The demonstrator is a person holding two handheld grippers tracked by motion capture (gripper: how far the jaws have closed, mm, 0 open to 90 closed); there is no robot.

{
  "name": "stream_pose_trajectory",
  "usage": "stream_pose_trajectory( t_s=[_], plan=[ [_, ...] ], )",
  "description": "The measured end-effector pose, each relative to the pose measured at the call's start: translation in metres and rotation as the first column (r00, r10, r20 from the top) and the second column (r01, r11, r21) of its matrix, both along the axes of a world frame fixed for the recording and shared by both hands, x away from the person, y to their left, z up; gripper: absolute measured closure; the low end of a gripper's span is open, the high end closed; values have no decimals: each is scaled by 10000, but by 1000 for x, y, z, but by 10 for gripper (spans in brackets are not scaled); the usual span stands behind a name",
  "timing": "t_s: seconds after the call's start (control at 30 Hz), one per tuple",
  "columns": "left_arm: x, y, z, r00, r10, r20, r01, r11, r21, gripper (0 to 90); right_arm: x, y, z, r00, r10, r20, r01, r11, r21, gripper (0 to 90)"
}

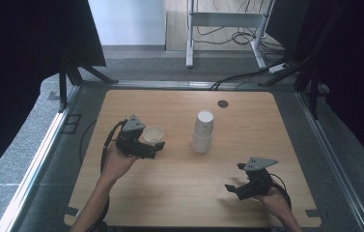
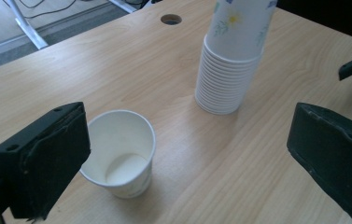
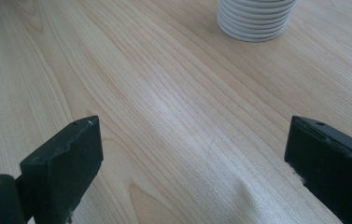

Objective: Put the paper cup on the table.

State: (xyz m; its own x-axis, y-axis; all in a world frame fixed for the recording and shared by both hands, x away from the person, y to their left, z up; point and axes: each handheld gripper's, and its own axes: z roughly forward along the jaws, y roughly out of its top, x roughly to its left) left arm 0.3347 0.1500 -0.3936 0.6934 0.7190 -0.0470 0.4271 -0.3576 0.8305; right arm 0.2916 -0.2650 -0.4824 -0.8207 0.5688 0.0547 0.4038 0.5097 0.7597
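The left gripper point(image 1: 151, 143) stood wide open beside the cup point(image 2: 120, 151), apparently just set down. The right gripper point(image 1: 234, 178) was open, empty; next probably called for the stack point(image 1: 203, 131).

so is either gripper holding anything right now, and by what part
Nothing is held. The left gripper stands open beside the single paper cup, which sits on the table; the right gripper is open over bare wood.

We've got two matte-black blocky handheld grippers, left point(image 1: 147, 145) & right point(image 1: 235, 178), w/ grey triangular top plates, black cables trailing.
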Motion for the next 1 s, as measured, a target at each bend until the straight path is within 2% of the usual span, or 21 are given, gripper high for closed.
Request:
stream_pose_trajectory(
  t_s=[0.17,0.33,0.47,0.63,0.83,1.0],
  plan=[
    [-13,3,-9,9999,44,100,-43,9999,-131,0,0,-1,0,10000,-49,-8,49,10000,25,43],
    [-26,9,-17,9998,59,215,-49,9990,-446,0,0,-1,0,10000,-22,5,22,10000,54,33],
    [-36,13,-24,9993,157,330,-136,9981,-605,0,1,-2,0,10000,-30,-62,32,9997,238,24],
    [-48,15,-37,9986,246,469,-217,9979,-604,0,2,-4,-1,9998,-143,-119,148,9988,476,5],
    [-60,15,-54,9981,321,532,-299,9987,-422,0,4,-6,-2,9996,-280,-96,285,9982,528,0],
    [-66,14,-66,9990,311,316,-302,9991,-294,0,5,-8,-3,9992,-397,-70,400,9980,487,0]
  ],
)
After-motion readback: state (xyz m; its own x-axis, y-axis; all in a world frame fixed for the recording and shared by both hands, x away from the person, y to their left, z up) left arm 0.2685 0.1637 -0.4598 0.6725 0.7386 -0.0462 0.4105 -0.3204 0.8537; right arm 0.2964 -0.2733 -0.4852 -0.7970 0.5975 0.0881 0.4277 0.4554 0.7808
